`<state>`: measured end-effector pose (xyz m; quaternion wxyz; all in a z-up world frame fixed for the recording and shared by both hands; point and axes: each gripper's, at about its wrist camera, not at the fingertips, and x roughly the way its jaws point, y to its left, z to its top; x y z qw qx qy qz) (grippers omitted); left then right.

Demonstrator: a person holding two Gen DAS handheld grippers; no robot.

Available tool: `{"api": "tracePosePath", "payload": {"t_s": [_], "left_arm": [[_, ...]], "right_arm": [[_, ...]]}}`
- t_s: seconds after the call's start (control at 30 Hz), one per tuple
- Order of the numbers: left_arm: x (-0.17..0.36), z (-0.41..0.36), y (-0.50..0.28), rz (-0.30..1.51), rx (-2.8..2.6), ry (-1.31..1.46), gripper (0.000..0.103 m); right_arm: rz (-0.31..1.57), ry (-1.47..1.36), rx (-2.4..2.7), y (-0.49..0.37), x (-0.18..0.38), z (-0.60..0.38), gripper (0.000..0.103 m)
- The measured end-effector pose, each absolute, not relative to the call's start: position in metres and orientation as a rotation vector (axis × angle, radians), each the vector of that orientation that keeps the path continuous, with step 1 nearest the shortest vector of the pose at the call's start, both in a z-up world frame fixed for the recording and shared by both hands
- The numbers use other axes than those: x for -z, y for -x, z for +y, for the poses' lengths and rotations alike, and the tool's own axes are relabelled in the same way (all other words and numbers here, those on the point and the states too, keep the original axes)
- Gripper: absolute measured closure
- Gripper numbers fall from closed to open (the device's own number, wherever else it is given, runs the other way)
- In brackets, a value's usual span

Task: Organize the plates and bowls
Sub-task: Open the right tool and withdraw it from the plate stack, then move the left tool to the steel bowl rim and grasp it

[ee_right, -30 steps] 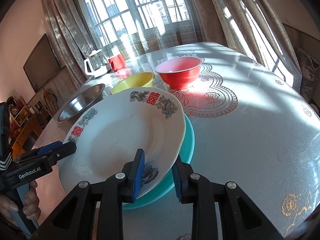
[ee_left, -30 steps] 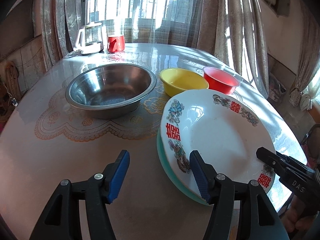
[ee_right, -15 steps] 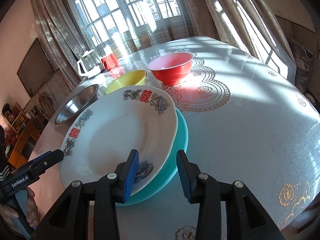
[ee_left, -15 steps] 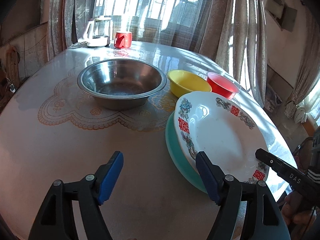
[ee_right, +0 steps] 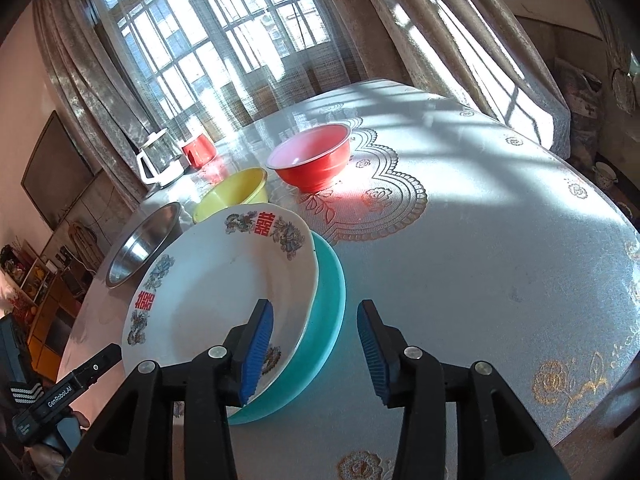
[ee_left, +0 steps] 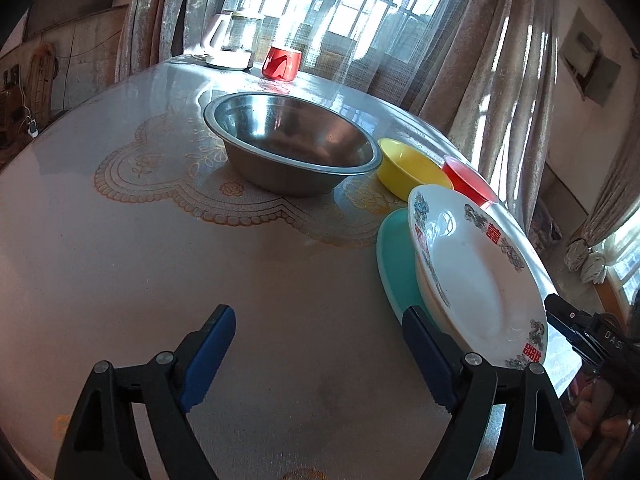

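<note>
A white patterned plate [ee_left: 476,276] [ee_right: 224,284] lies stacked on a teal plate [ee_left: 396,260] [ee_right: 326,300]. Behind them stand a yellow bowl [ee_left: 408,172] [ee_right: 232,196], a red bowl [ee_left: 466,178] [ee_right: 312,160] and a large steel bowl [ee_left: 288,148] [ee_right: 140,244]. My left gripper [ee_left: 320,356] is open and empty over bare table, left of the plates. My right gripper [ee_right: 316,348] is open at the near rim of the stacked plates, its left finger over the white plate, holding nothing.
A red mug [ee_left: 281,63] [ee_right: 197,151] and a white kettle [ee_left: 234,42] [ee_right: 158,160] stand at the table's far edge by the curtained window. The table [ee_right: 500,220] has lace-patterned cloth; its edge is close on the right.
My right gripper has opened and let go of the white plate, which now rests on the teal plate. My left gripper has swung left, away from the plates.
</note>
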<state>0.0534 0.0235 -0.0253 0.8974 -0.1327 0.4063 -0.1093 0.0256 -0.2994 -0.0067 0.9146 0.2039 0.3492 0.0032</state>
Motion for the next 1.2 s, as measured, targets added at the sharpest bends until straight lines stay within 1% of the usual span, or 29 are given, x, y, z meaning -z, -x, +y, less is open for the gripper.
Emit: {"api": "tracePosePath", "payload": {"t_s": [0.03, 0.33, 0.4, 0.6, 0.83, 1.2], "left_arm": [[0.026, 0.024, -0.053, 0.849, 0.229, 0.274, 0.009], [0.033, 0.039, -0.052, 0.857, 0.115, 0.230, 0.009], [0.033, 0.042, -0.052, 0.856, 0.116, 0.241, 0.009], [0.034, 0.056, -0.052, 0.821, 0.079, 0.243, 0.011], [0.032, 0.077, -0.057, 0.813, 0.075, 0.323, 0.019], [0.029, 0.121, -0.074, 0.804, 0.025, 0.447, 0.020]], "right_arm": [[0.718, -0.423, -0.007, -0.026, 0.006, -0.300, 0.058], [0.710, -0.419, -0.041, -0.030, -0.003, -0.292, 0.056], [0.708, -0.422, -0.051, -0.031, -0.005, -0.290, 0.052], [0.709, -0.417, -0.091, -0.038, -0.013, -0.281, 0.052], [0.732, -0.419, -0.186, -0.055, -0.022, -0.264, 0.052], [0.826, -0.417, -0.356, -0.090, -0.019, -0.218, 0.052]]}}
